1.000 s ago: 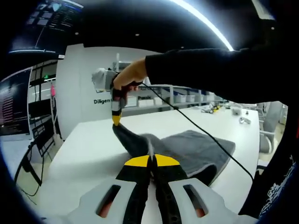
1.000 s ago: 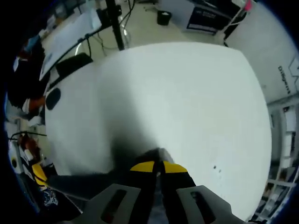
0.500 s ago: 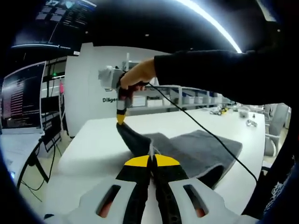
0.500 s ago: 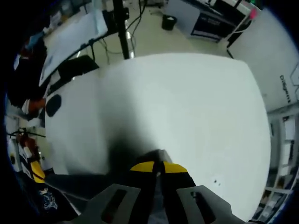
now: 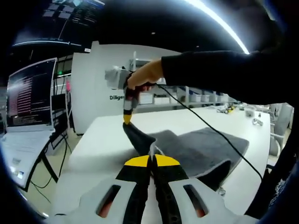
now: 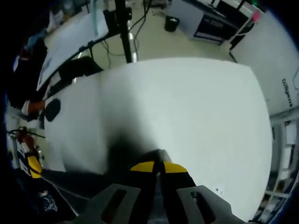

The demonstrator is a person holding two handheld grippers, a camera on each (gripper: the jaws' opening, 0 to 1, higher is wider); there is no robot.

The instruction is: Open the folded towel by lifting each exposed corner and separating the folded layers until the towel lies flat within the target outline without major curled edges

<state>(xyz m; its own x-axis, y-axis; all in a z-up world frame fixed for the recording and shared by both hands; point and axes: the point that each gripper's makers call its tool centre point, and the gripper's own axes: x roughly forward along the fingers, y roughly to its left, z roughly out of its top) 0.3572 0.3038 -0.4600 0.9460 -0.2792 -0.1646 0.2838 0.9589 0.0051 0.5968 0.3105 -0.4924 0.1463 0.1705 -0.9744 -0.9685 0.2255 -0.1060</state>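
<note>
Both grippers pinched shut on towel (image 5: 201,147) corners above table (image 5: 103,140) | left gripper (image 5: 150,161) | right gripper (image 6: 158,167) | risk: uneven pull slips a corner, layers refold

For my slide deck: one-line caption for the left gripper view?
Both grippers, left and right, pinch the gray towel above the white table.

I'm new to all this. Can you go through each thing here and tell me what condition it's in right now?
left gripper: jaws shut on a towel edge.
right gripper: jaws shut on a towel corner, held above the table.
towel: grey, partly folded, one end lifted, the rest lying on the table.
table: white, bearing the towel.
cable: hanging from the right gripper across the towel.
</note>
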